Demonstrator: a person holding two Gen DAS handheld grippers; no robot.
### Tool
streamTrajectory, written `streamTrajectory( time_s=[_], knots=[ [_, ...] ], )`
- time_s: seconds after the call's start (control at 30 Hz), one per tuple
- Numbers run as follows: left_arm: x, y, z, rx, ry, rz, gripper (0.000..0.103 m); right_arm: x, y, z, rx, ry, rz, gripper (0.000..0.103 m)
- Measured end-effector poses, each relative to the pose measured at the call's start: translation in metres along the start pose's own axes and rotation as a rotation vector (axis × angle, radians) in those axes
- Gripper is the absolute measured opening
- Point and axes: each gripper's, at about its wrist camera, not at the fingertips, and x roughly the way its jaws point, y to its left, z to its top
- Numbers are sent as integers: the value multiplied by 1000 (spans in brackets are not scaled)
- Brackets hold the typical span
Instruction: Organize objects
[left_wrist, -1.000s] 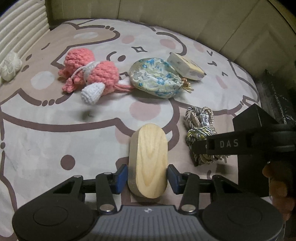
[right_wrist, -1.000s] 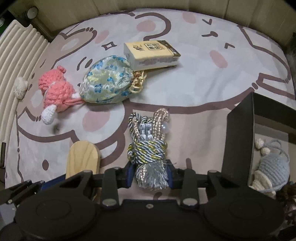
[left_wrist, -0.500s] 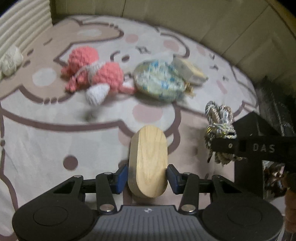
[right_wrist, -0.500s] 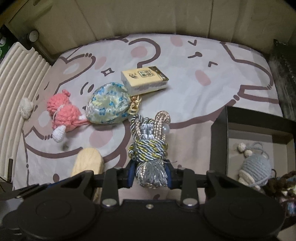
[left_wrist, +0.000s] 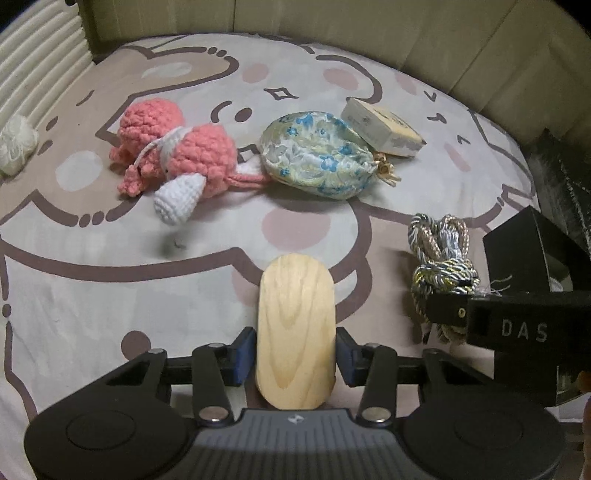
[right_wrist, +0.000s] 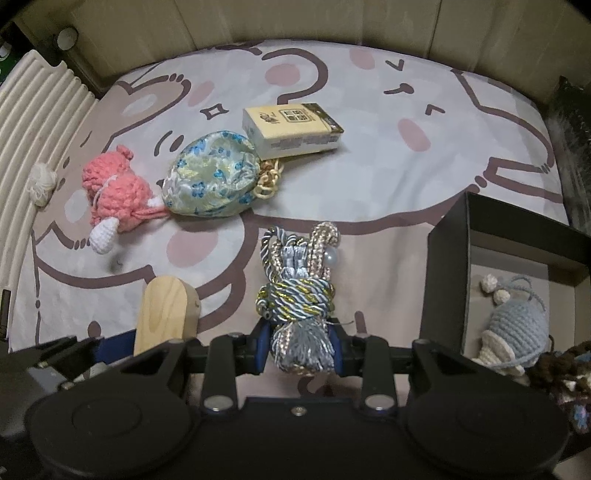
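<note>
Two hand-held grippers work over a cartoon-printed surface (right_wrist: 369, 177); at the right edge of the right view a black box (right_wrist: 445, 280) holds a blue crochet toy (right_wrist: 517, 325); mid-left lie a floral pouch (right_wrist: 210, 177), a pink crochet doll (right_wrist: 114, 188) and, above them, a small yellow carton (right_wrist: 291, 129); the left hand-held gripper (left_wrist: 295, 356) pinches a wooden oval block (left_wrist: 295, 332) at bottom centre; the right hand-held gripper (right_wrist: 301, 343) clamps a knotted cord tassel (right_wrist: 299, 291) at bottom centre.
</note>
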Motion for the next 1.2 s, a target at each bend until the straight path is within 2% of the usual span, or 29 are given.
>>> streamTrajectory(
  time_s=[0.4, 0.8, 1.2],
  knots=[
    [-43, 1, 19, -33, -122, -64, 46, -38, -2, 3, 14, -126, 1, 33],
    [-92, -13, 37, -52, -222, -152, 46, -101, -7, -9, 36, -261, -10, 33],
    [-125, -55, 34, 49, -293, -200, 46, -150, -41, -30, 101, -378, -54, 33]
  ],
)
